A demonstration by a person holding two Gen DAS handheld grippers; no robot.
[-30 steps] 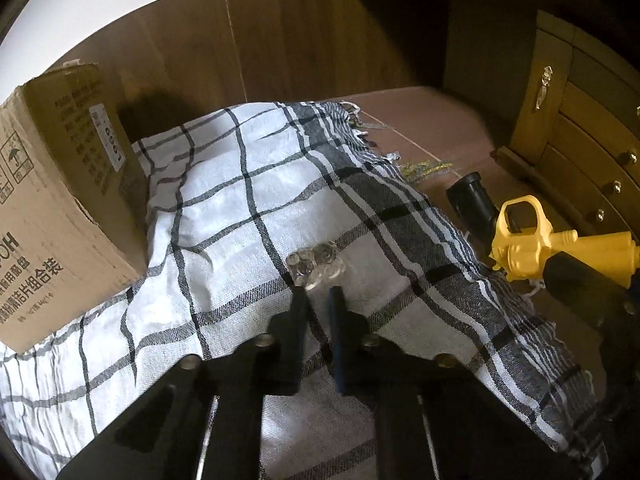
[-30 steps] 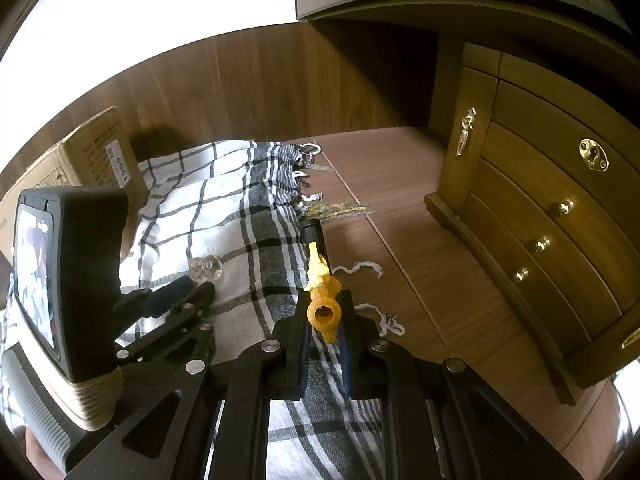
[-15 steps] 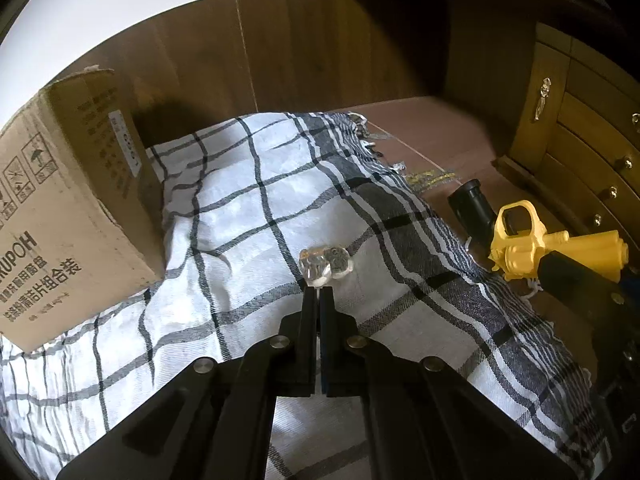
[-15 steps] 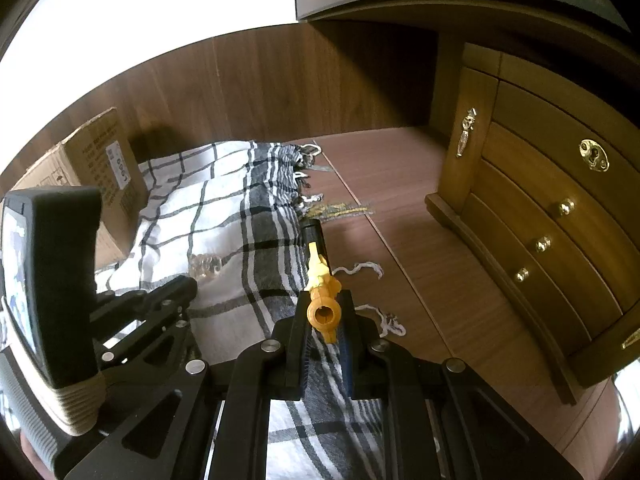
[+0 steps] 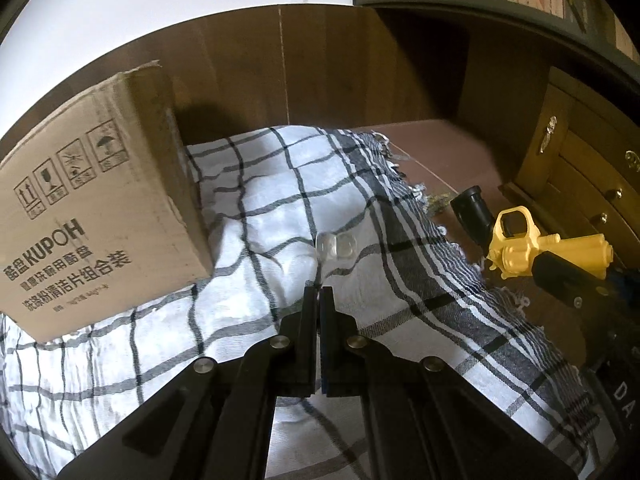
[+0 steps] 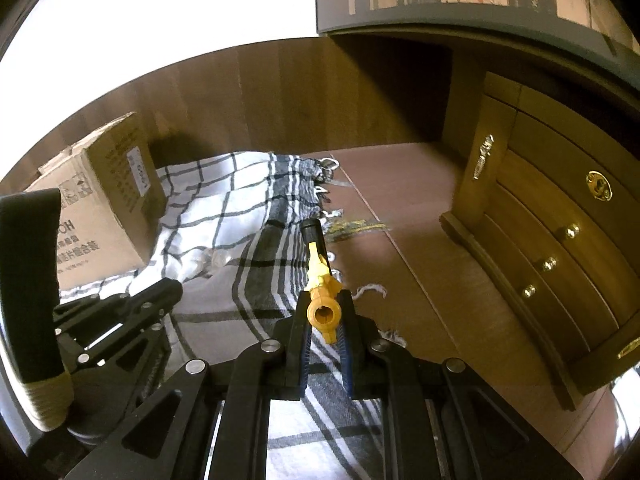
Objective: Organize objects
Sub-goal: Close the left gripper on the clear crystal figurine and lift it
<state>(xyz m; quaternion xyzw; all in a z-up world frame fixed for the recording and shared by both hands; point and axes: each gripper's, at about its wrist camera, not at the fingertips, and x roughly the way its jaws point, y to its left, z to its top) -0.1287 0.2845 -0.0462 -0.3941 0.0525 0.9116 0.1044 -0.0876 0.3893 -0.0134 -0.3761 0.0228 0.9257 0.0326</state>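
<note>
My left gripper is shut and empty, held above a black-and-white checked cloth. A small clear glass piece lies on the cloth just beyond its tips; it also shows in the right wrist view. My right gripper is shut on a yellow and black toy gun, barrel pointing away over the cloth's fringed edge. The toy gun also shows in the left wrist view. The left gripper shows at the left of the right wrist view.
A cardboard box sits on the cloth at the left. A wooden chest of small drawers stands at the right on the brown table. A wood panel wall and a shelf of books are behind.
My left gripper closed from slightly open and drew back and up from the glass piece, which stays on the cloth. The right gripper holds the toy gun almost unmoved.
</note>
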